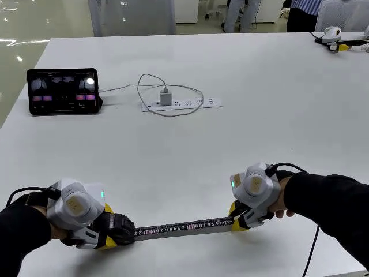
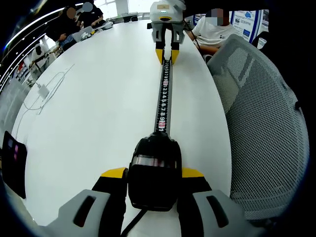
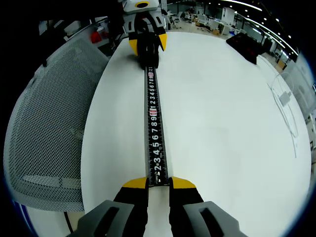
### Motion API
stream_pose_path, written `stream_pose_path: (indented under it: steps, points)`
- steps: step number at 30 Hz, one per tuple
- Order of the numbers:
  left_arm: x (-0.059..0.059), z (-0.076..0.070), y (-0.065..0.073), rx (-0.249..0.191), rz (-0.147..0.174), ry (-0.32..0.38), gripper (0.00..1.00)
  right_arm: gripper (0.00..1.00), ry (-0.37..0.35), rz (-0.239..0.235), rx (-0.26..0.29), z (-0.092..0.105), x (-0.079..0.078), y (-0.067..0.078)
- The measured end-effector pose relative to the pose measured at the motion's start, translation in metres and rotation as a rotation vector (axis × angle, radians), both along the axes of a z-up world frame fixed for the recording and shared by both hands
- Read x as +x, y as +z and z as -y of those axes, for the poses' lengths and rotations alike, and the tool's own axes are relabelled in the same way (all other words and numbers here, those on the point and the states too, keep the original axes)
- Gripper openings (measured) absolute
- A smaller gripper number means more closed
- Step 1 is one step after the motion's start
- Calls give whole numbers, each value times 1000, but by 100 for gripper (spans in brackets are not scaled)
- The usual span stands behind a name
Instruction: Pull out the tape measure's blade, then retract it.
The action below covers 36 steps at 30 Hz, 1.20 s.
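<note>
The black tape measure case (image 2: 154, 170) sits between the yellow-tipped fingers of my left gripper (image 2: 153, 174), which is shut on it; in the head view the case (image 1: 118, 228) is at the lower left. Its blade (image 1: 184, 227) runs out flat over the white table toward my right gripper (image 1: 237, 222). The right gripper (image 3: 158, 182) is shut on the blade's end (image 3: 157, 178), with the numbered blade (image 3: 153, 123) stretching away to the case (image 3: 147, 48). In the left gripper view the blade (image 2: 164, 94) reaches the right gripper (image 2: 167, 48) at the far end.
A tablet (image 1: 62, 90) stands at the left back of the table (image 1: 230, 133). A white power strip (image 1: 181, 104) with a charger and looped cable lies mid-table. Another gripper device (image 1: 334, 37) rests at the far right corner. A mesh chair (image 2: 266, 123) stands beside the table edge.
</note>
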State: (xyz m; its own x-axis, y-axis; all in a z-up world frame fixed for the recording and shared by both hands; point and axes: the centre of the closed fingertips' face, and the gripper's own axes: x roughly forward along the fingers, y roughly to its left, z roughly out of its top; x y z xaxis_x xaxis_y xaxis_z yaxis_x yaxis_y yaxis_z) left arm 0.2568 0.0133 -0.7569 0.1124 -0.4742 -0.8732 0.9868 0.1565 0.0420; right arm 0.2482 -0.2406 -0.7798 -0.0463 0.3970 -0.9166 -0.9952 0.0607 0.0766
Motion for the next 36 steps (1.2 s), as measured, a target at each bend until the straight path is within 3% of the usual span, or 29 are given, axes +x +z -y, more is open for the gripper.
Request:
stream_pose_path:
  steps: [4,10,21,27,36]
  points:
    - [-2,-3,2,3,-11,20,40,15,-4,8,0,-1,-1,1]
    - [-9,-7,6,9,-21,7,46,16,-4,16,13,-8,2,14]
    - [4,-12,23,-13,-4,68,68,31,12,8,-11,-1,-6,19]
    - [0,-17,23,-14,-42,101,83,39,1,46,1,4,-5,22]
    - [-5,-19,26,-40,-69,132,93,49,-51,17,16,8,-13,20]
